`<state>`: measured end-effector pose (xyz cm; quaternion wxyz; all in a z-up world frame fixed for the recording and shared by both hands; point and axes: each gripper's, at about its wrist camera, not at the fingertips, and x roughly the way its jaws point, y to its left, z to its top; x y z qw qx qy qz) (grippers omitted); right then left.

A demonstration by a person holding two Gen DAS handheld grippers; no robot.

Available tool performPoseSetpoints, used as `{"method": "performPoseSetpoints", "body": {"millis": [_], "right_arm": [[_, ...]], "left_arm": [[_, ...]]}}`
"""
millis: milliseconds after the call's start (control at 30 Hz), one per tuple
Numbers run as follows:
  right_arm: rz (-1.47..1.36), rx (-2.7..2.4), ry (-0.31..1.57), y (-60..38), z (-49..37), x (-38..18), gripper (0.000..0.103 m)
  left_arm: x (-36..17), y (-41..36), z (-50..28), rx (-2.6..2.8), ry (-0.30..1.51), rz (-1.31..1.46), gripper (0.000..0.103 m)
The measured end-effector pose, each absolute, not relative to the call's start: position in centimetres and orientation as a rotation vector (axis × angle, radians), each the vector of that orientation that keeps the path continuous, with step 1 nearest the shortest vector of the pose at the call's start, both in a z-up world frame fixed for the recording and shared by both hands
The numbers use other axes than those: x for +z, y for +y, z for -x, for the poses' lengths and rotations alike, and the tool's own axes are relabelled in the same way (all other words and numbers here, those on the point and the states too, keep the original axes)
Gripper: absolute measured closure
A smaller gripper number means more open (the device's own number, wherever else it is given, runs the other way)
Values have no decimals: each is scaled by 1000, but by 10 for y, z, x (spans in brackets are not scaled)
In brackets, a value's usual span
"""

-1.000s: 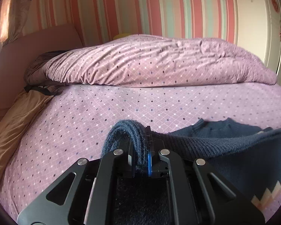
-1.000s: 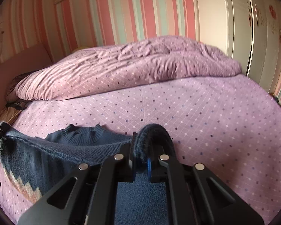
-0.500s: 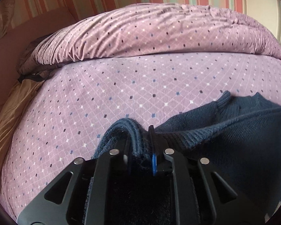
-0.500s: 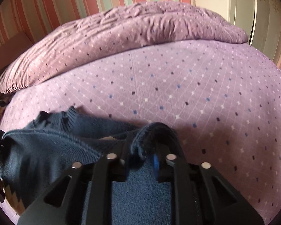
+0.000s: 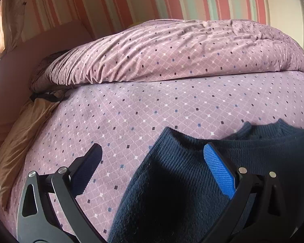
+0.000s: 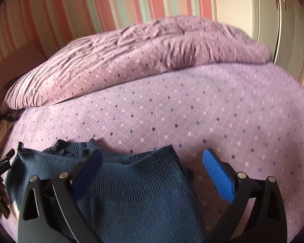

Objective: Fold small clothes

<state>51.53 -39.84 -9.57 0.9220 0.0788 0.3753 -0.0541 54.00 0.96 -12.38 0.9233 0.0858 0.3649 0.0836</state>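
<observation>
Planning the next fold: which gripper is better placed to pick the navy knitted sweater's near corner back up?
Probably right. The right gripper, jaws opening, has the navy knitted sweater corner centred between its fingers; the left gripper's corner sits off-centre, towards its blue pad.

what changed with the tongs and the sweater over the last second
Both tongs let go: the left tongs and right tongs, each clamped on a folded sweater edge a second ago, are now opening wide, pads off the knit. The sweater has dropped flat onto the bed, folded edge near its collar. Both tongs came lower and closer to the bed. The duvet is unchanged.
</observation>
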Motion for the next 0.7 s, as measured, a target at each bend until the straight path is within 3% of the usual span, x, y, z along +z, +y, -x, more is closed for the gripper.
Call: {"method": "performPoseSetpoints", "body": {"millis": [133,467,700], "right_arm": [[-193,-6,806,-380,-511,-109,4],[-186,-64,1056,-367,-541,-196,1],[-136,-89,1038,-357,-538,-189,2]], "left_arm": [[-128,2,-527,106,769,-136,3],[-203,0,-548,88,982,-126,3],[-197,0,-546,88,969,-117,3]]}}
